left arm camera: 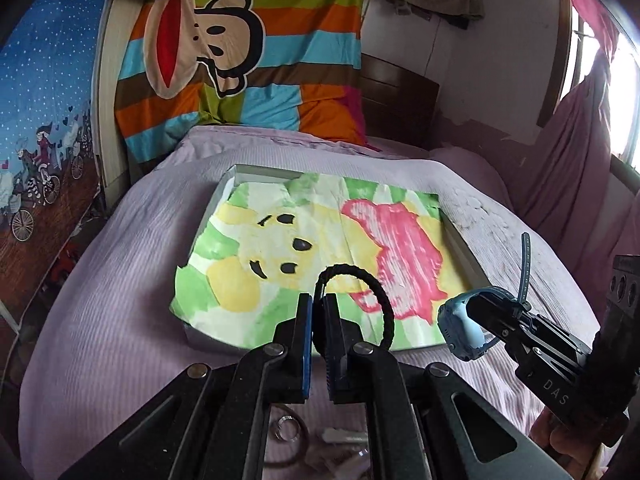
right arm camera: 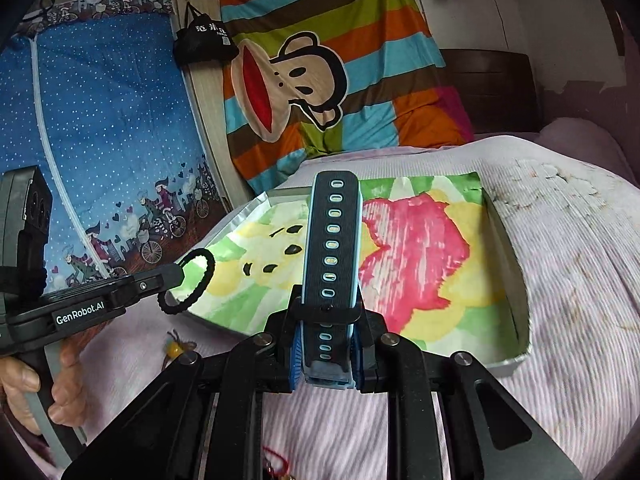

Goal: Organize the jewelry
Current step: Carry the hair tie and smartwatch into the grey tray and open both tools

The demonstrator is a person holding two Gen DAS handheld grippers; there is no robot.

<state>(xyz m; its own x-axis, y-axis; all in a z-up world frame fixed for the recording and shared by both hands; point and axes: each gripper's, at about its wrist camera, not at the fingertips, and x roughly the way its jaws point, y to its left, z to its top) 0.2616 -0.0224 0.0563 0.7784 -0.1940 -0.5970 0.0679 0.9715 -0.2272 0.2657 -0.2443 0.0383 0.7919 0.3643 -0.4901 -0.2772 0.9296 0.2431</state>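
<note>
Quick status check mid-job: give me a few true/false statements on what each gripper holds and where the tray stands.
1. The left gripper is shut on a black braided bracelet. True.
2. The right gripper is open. False: it clamps the blue watch.
3. The tray already contains the watch. False: only its cartoon liner shows.
4. A ring lies on the bedspread below the left gripper. True.

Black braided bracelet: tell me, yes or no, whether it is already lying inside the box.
No: the black braided bracelet is pinched in the left gripper, held up above the box lined with the cartoon cloth.
</note>
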